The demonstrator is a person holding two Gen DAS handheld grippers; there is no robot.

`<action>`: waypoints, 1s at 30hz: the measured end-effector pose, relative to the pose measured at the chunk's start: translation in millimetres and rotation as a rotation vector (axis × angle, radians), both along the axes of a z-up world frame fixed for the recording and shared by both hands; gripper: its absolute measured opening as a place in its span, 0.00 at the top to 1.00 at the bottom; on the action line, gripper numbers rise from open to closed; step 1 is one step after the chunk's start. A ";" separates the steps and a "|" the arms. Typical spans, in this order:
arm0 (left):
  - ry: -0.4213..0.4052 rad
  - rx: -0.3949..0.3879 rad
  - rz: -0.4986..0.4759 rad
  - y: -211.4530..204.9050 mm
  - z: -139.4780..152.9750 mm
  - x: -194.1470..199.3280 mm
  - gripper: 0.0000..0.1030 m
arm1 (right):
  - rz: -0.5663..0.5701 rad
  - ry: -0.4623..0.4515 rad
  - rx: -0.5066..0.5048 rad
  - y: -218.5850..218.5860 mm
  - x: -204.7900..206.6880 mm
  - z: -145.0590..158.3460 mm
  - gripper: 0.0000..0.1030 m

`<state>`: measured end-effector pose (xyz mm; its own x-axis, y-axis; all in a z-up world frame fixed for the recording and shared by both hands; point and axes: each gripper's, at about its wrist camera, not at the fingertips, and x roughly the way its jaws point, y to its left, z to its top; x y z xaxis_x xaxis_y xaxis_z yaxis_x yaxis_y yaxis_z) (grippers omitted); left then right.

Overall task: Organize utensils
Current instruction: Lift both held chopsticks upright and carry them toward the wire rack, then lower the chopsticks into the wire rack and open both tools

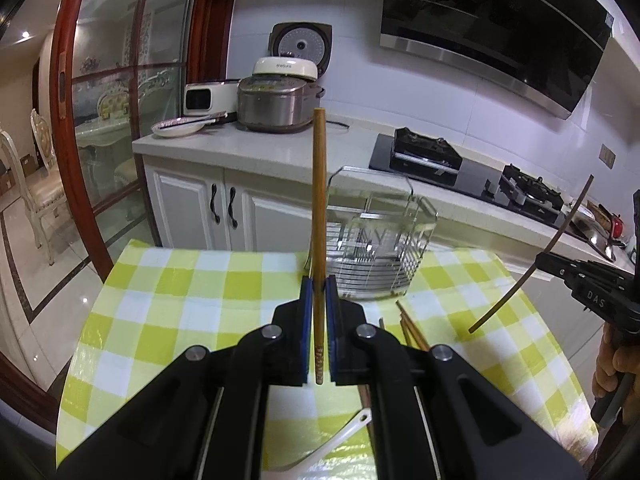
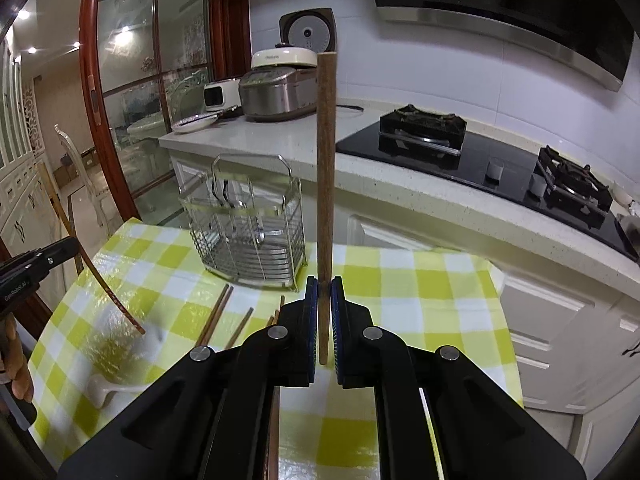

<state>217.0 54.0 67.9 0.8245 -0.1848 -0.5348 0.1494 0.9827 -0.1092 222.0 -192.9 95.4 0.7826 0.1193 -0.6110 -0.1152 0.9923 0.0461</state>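
Left gripper (image 1: 319, 292) clamps an upright chopstick (image 1: 319, 216); right gripper (image 2: 324, 292) clamps a darker chopstick (image 2: 326, 168) likewise. Both hover before the rack (image 2: 248, 232) on the tabletop (image 2: 420, 280). Light, stiff, slippery sticks probably pivot unless held near the middle.

Readable text is scarce. In the left wrist view, white letters "DAS" stand on the black body of the right gripper (image 1: 550, 258); any further letters are cut off. In the right wrist view, white lettering on the black body of the left gripper (image 2: 74, 246) reads roughly "GenRobot.AI", small and tilted, not fully certain. The cream lid of the rice cooker (image 1: 280, 96) carries a short grey brand word, too blurred to read in either view. Its control panel shows marks, illegible. Red marks near the yellow chopstick's (image 1: 319, 216) lower end cannot be read.
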 end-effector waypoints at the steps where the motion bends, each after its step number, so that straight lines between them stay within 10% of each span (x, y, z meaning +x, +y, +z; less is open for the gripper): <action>1: -0.006 -0.001 -0.002 -0.9 3.3 1.6 0.94 | 0.002 -0.007 0.000 0.6 0.7 4.1 0.92; 18: -0.205 -0.022 -0.028 -30.4 99.5 48.6 0.94 | 0.063 -0.172 0.045 27.5 49.1 106.2 0.92; 30: -0.216 -0.033 -0.039 -52.0 95.2 116.5 0.94 | 0.086 -0.156 0.065 52.8 109.1 87.7 0.92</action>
<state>333.5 2.0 163.1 0.9110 -0.2333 -0.3400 0.2107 0.9722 -0.1024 331.0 -140.1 183.1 0.8528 0.2249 -0.4714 -0.2098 0.9740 0.0850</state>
